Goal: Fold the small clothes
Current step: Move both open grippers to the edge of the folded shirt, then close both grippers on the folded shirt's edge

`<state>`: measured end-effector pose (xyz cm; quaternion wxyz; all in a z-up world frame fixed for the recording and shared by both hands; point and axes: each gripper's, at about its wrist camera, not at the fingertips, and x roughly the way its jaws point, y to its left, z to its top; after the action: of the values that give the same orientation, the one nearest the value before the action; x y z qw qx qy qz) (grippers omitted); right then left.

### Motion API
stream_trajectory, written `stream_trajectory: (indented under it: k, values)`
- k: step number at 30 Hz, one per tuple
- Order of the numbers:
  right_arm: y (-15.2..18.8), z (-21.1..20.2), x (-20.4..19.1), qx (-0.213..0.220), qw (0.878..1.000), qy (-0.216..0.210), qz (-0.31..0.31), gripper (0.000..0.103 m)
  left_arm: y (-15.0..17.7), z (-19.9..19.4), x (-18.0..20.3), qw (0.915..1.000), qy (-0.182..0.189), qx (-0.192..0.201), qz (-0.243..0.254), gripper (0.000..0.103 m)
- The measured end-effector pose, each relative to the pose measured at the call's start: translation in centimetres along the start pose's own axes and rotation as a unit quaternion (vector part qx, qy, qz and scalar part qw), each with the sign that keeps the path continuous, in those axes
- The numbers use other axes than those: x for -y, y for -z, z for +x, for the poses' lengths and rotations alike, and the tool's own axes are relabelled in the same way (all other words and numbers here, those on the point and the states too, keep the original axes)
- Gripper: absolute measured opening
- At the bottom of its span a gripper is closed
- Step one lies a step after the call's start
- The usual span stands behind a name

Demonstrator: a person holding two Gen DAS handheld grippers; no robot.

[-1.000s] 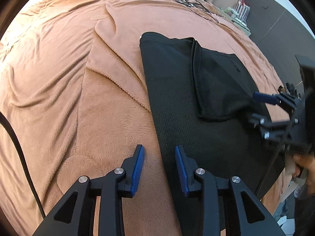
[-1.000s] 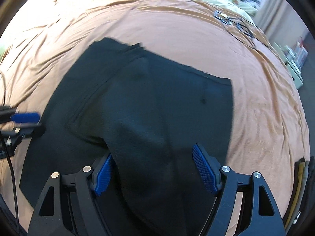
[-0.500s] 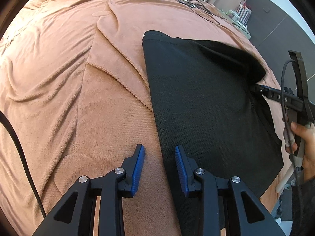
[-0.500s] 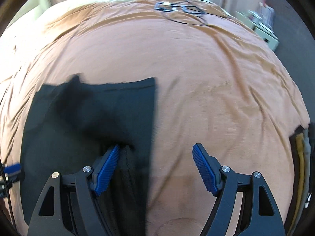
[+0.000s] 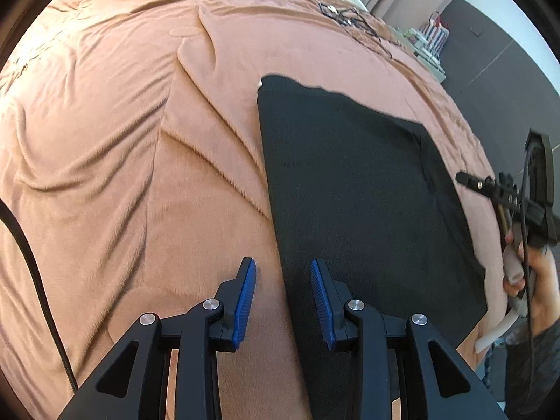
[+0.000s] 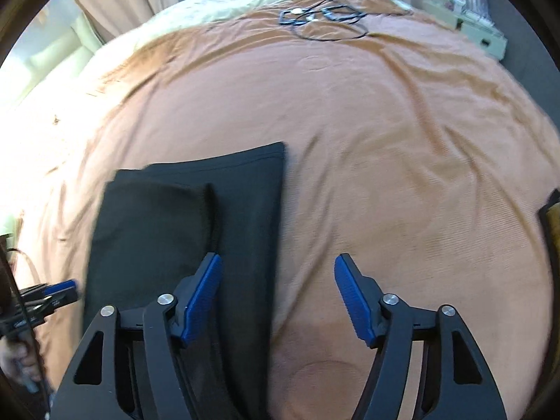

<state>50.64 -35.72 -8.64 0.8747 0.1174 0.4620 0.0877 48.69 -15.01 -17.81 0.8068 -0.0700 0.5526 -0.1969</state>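
Between the blue-padded fingers (image 5: 246, 297) of the left gripper (image 5: 282, 302) runs the near left edge of the black garment (image 5: 350, 189); these fingers stand parted and grip nothing, one over the blanket, the other over the cloth. Those of the right gripper (image 6: 276, 297) are spread wider, also released, the left pad (image 6: 204, 290) above the garment's right strip and the right pad above bare blanket. The garment lies flat on the bed as a dark, fine-knit, roughly rectangular piece with straight edges; in the right wrist view a folded layer (image 6: 150, 231) lies over its left part, leaving a single-layer strip along the right. Under it spreads a rumpled orange-brown blanket (image 5: 122, 140), with a tangle of thin black cables (image 6: 322, 21) far off near the pale bedding at the head. A black cord (image 5: 31, 262) crosses the left wrist view's left side. Seen from the left wrist, the right hand (image 5: 535, 276) holds its tool just off the garment's right edge, pointing inward
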Motion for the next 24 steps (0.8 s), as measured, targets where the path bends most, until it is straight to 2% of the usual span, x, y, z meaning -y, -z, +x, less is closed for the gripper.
stream_trajectory:
  k: [3,5,11,14,19,24]
  values:
    - [-0.4,0.7,1.1,-0.014,0.997,-0.07,0.017,0.064,-1.0,-0.1,-0.1,0.9999,0.011,0.004,-0.007,0.035]
    - [-0.6,1.3,1.6,-0.022,0.995,-0.098,0.014,0.064,-1.5,0.1,-0.1,0.9998,0.015,0.004,-0.012,0.036]
    - [-1.5,2.6,3.4,-0.026,0.995,-0.095,0.014,0.064,-3.5,1.2,-0.7,0.9997,0.017,0.001,-0.02,0.039]
    - [-2.1,3.0,4.6,-0.026,0.991,-0.123,0.033,0.064,-4.3,2.1,-1.1,0.9995,0.017,0.0,-0.028,0.046]
    - [-3.0,4.1,5.8,-0.021,0.985,-0.165,0.043,0.064,-5.6,3.3,-1.5,0.9992,0.024,0.009,-0.03,0.046]
    - [-2.9,5.5,7.2,-0.019,0.985,-0.164,0.049,0.064,-7.0,4.1,-2.1,0.9984,0.033,0.015,-0.043,0.045]
